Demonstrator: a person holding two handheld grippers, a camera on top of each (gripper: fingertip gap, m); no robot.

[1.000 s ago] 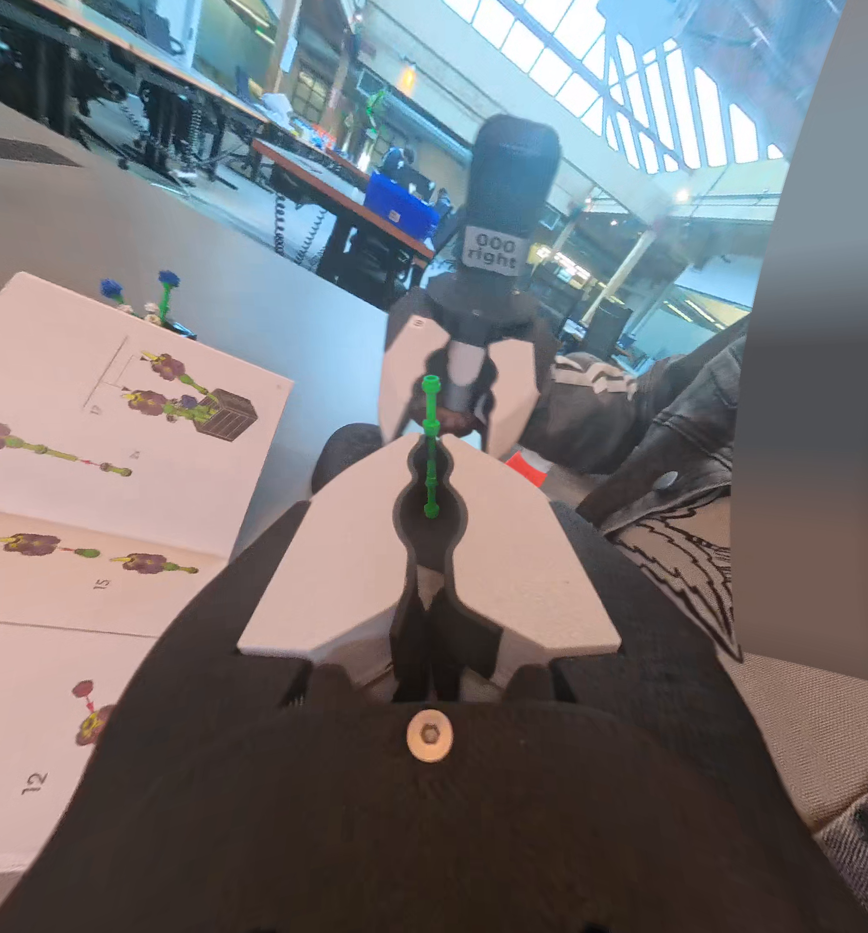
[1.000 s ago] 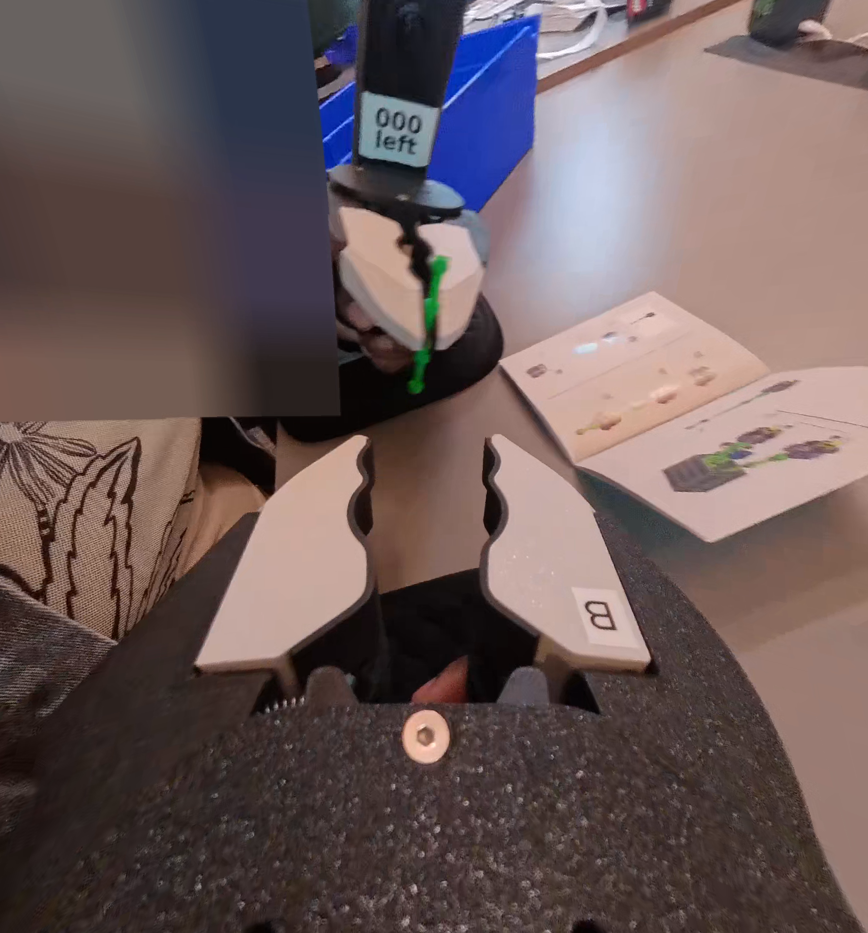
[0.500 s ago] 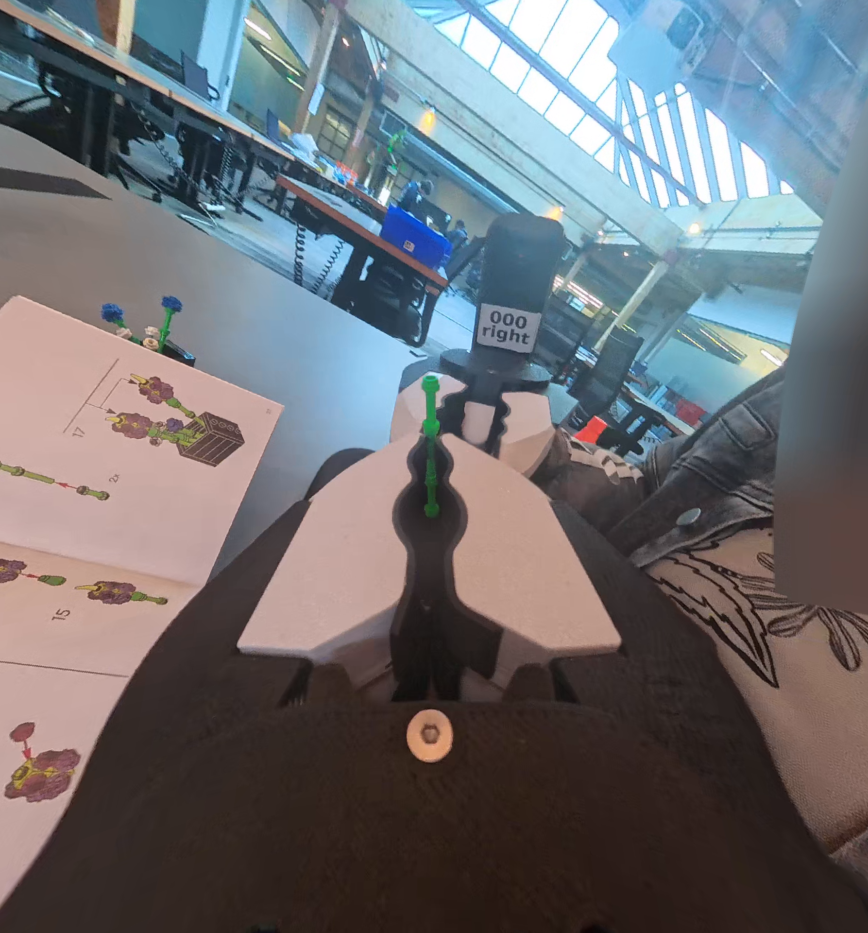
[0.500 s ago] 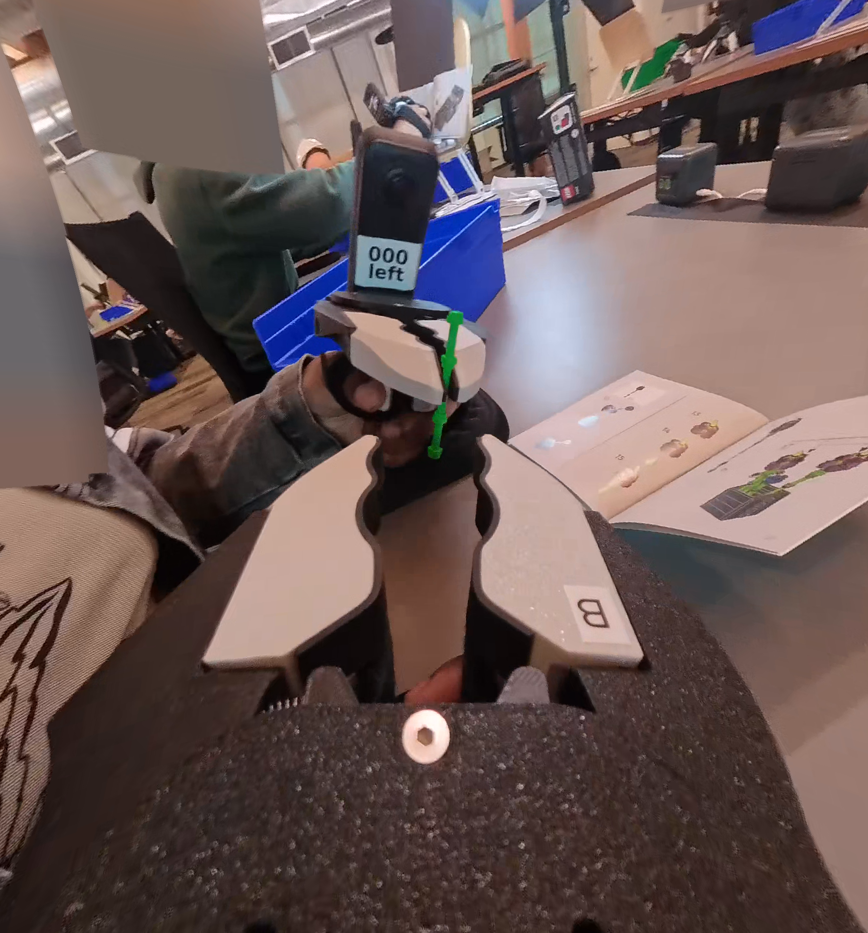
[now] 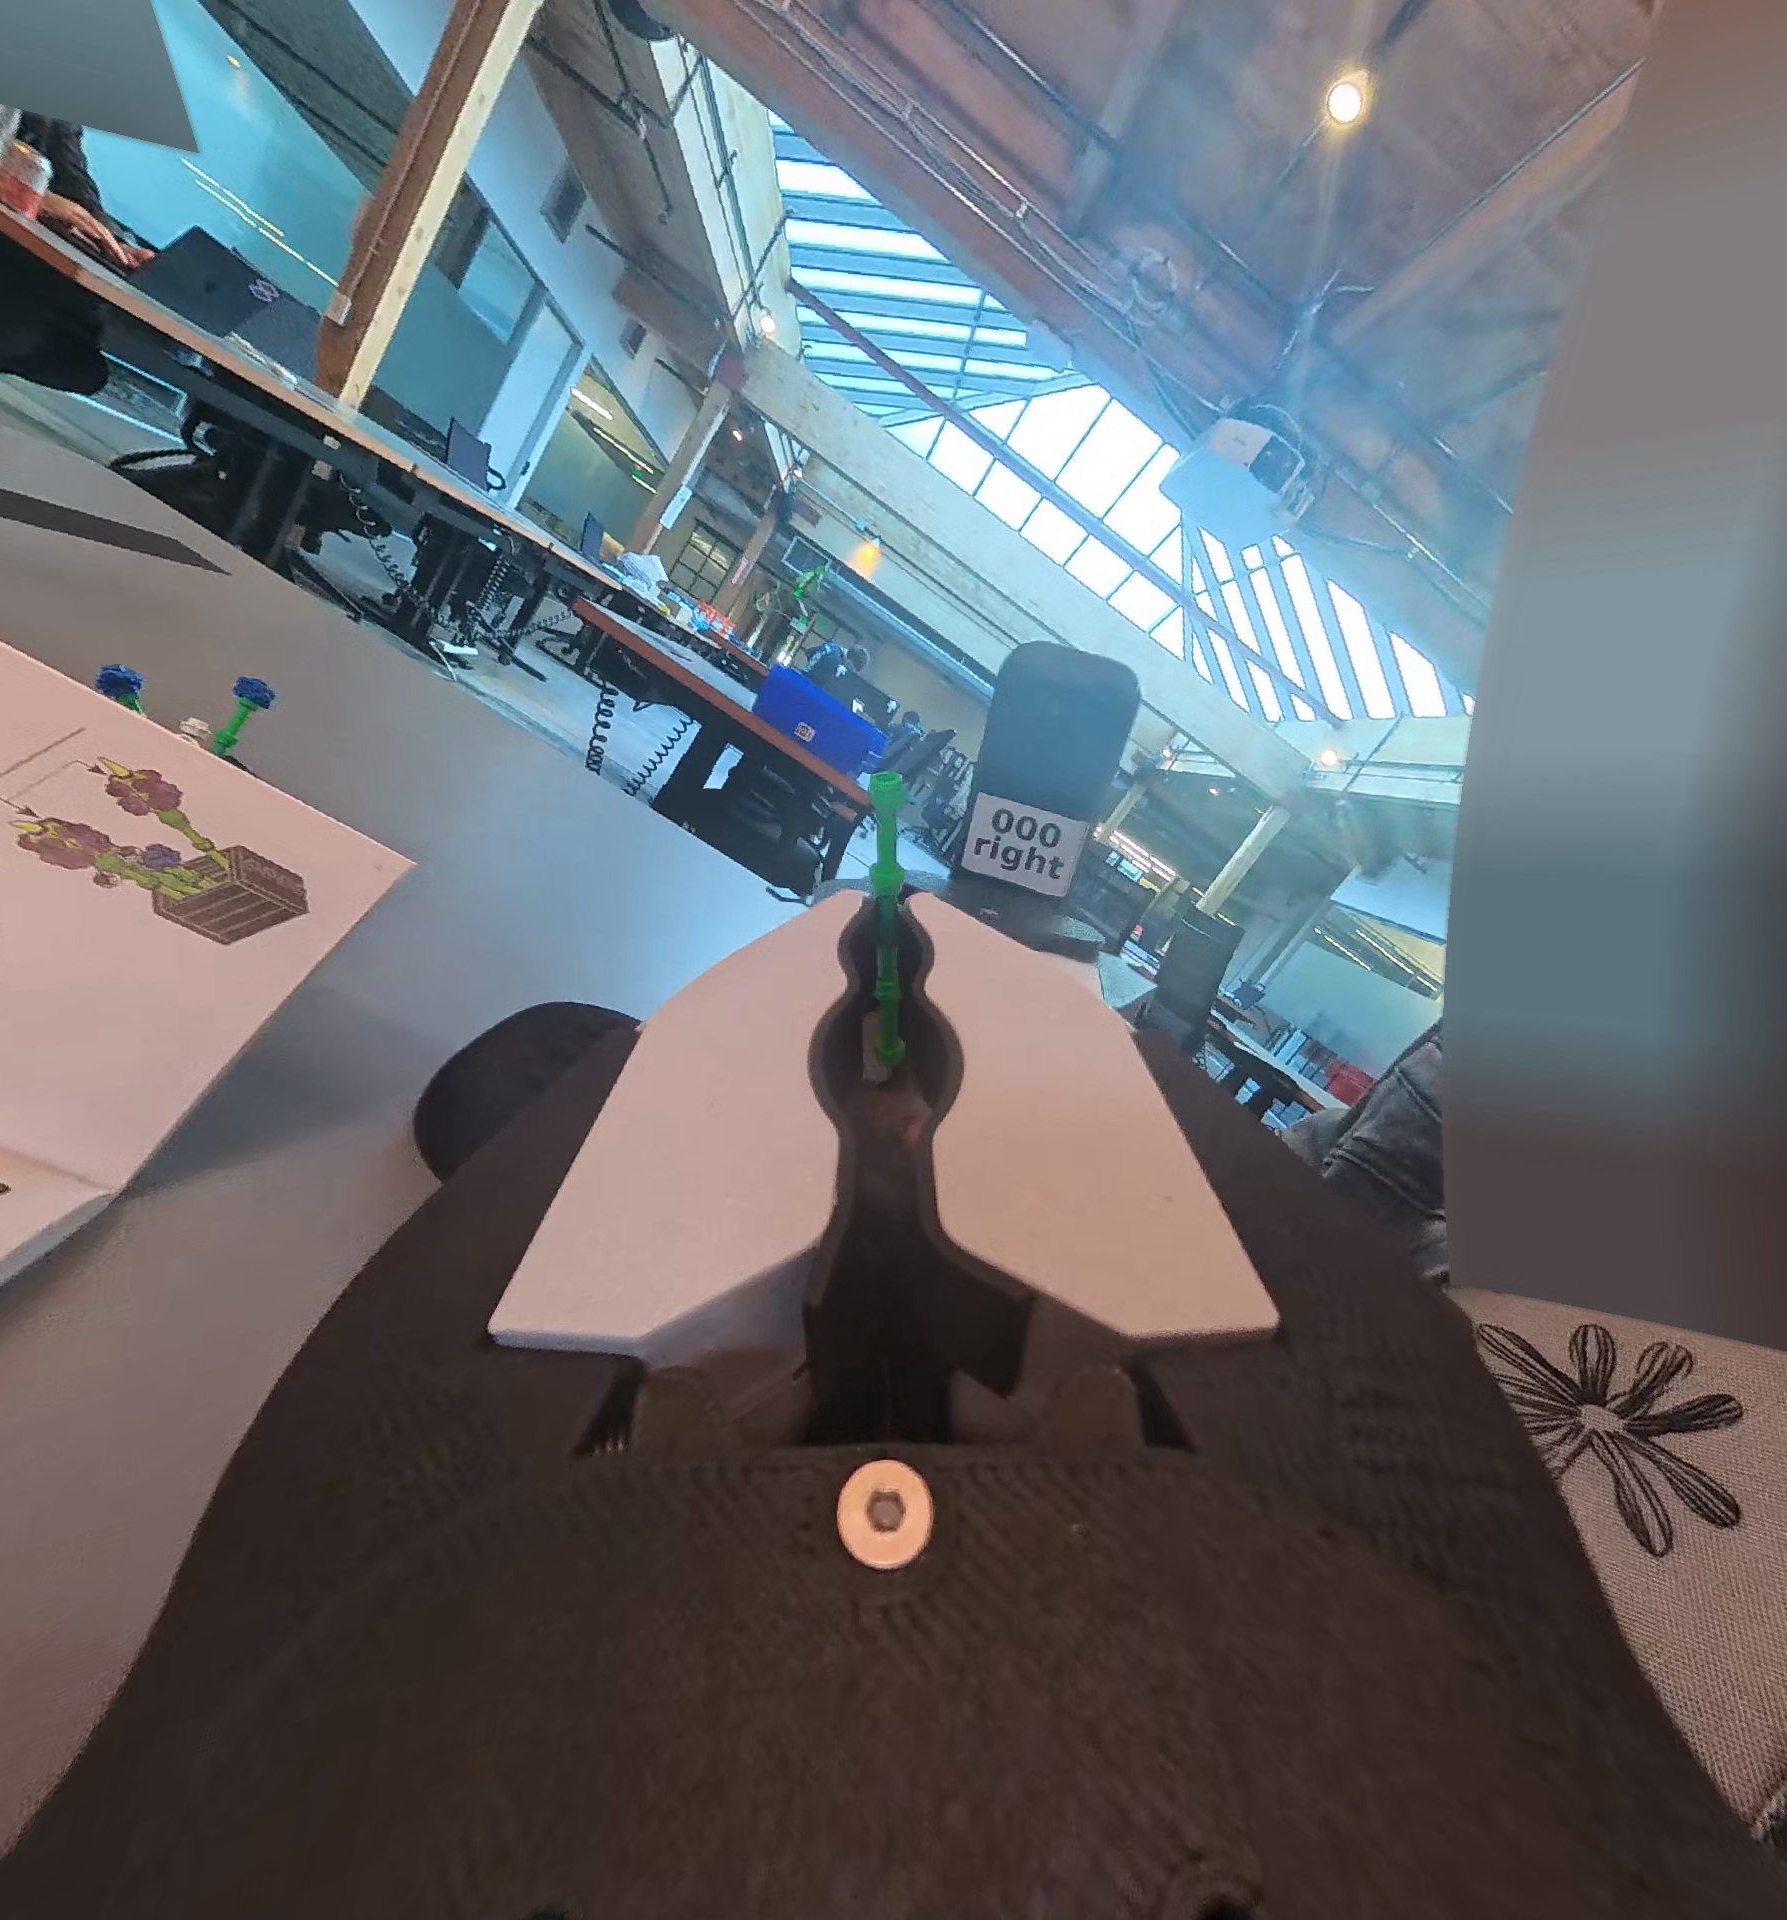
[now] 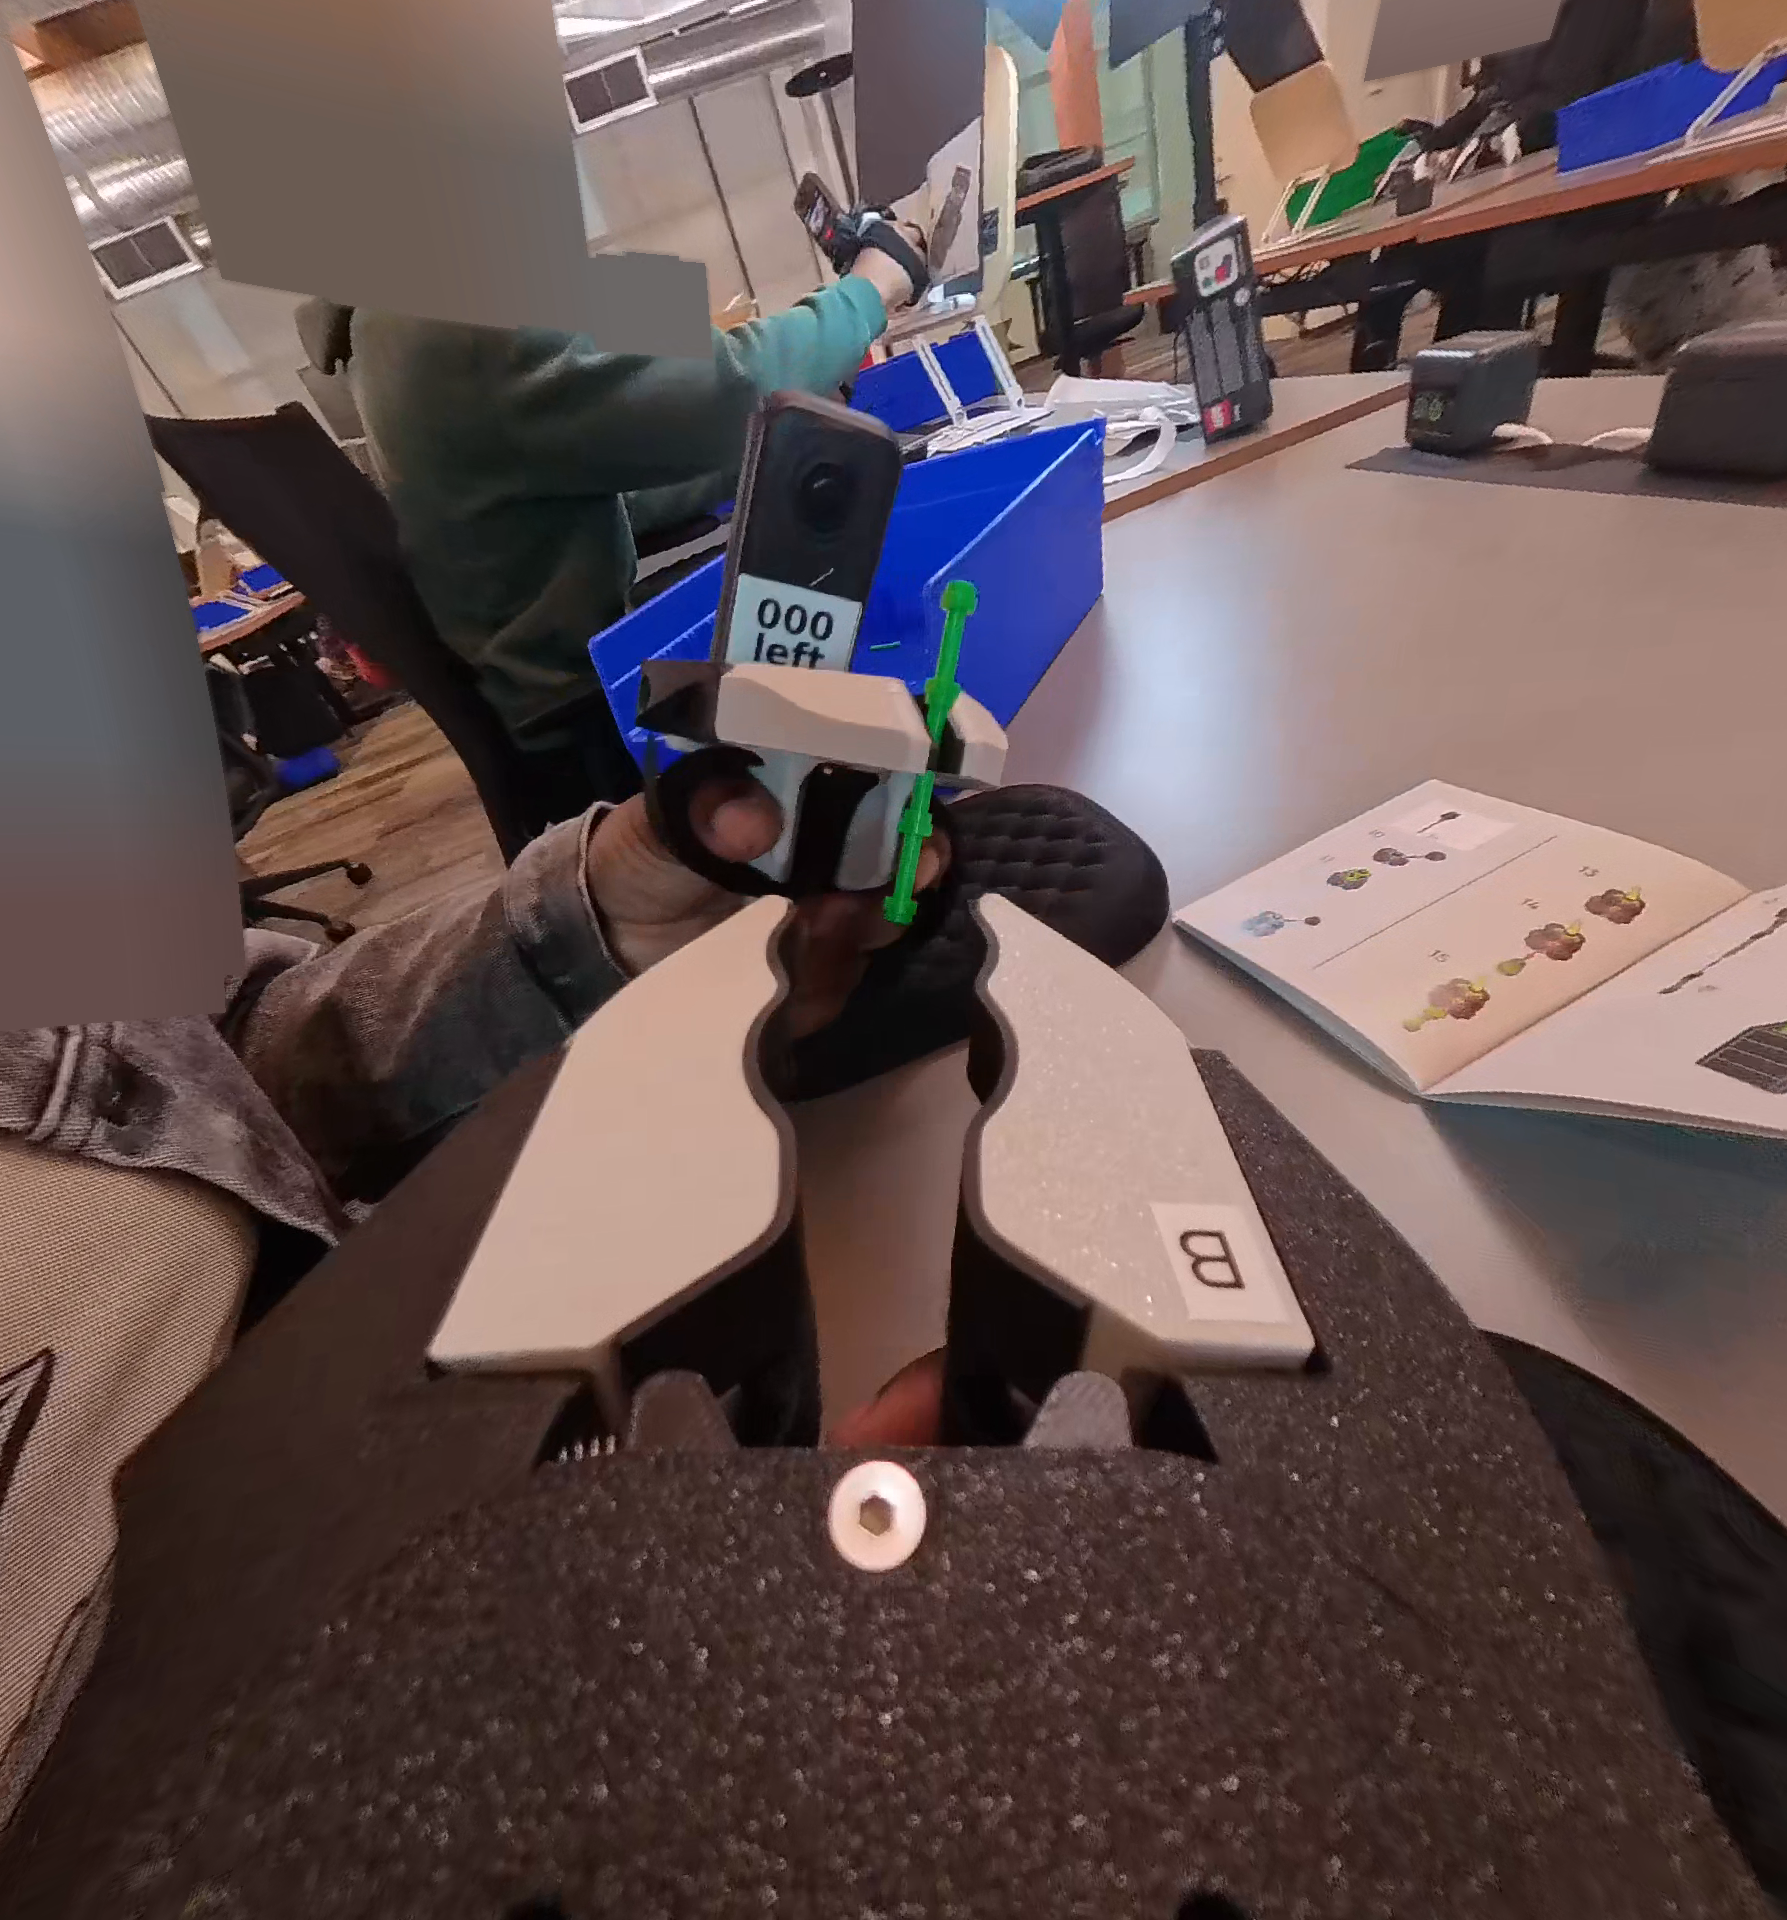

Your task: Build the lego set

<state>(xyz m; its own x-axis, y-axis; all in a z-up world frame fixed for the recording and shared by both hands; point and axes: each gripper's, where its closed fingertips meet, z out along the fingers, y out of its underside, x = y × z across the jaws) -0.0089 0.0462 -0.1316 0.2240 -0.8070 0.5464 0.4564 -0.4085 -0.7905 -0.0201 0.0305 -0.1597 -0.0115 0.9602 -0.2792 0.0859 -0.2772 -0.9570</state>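
Note:
My left gripper (image 5: 886,904) is shut on a thin green lego stem (image 5: 885,914) that sticks up past its tips. In the right wrist view the same stem (image 6: 928,748) stands nearly upright in the left gripper (image 6: 936,727), which is held above the table. My right gripper (image 6: 884,920) is open and empty, its tips just below the stem's lower end. In the left wrist view the right gripper's body (image 5: 1050,790) shows right behind the stem. Small blue lego flowers on green stems (image 5: 240,712) stand on the table at the far left.
An open instruction booklet (image 6: 1512,966) lies on the grey table (image 6: 1388,644) to the right; it also shows in the left wrist view (image 5: 89,935). A blue bin (image 6: 972,551) stands behind the left gripper. A person in a green top sits behind it. The grippers are tip to tip, or close to it.
Both grippers have tilted upward and come closer together. The green stem now stands just above the right gripper's open tips. The right gripper's jaws have narrowed slightly.

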